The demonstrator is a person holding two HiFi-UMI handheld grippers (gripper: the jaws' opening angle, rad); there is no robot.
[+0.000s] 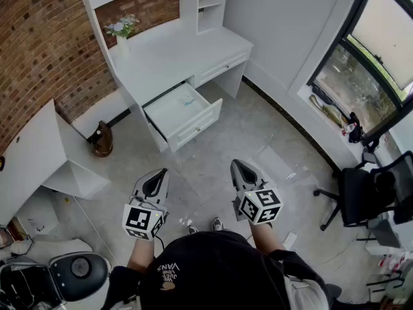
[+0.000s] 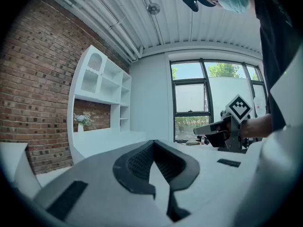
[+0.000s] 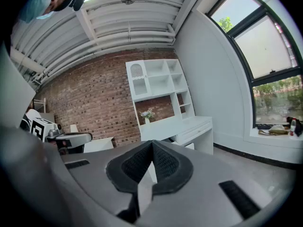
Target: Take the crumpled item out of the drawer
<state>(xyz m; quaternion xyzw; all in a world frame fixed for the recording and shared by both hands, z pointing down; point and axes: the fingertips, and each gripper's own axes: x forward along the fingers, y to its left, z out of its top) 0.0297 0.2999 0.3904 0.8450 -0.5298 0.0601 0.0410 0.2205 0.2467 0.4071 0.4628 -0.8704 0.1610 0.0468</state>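
Head view: drawer [image 1: 184, 112] open, well ahead.
Closed and empty, left gripper [image 1: 158, 174] and right gripper [image 1: 240, 166] should near the drawer, parting jaws before reaching in.

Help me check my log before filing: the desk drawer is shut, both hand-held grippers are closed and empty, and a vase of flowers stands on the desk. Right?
No. The head view shows the drawer pulled open, not shut. The rest stands: left hand-held gripper and right hand-held gripper closed and empty, vase of flowers on the desk.
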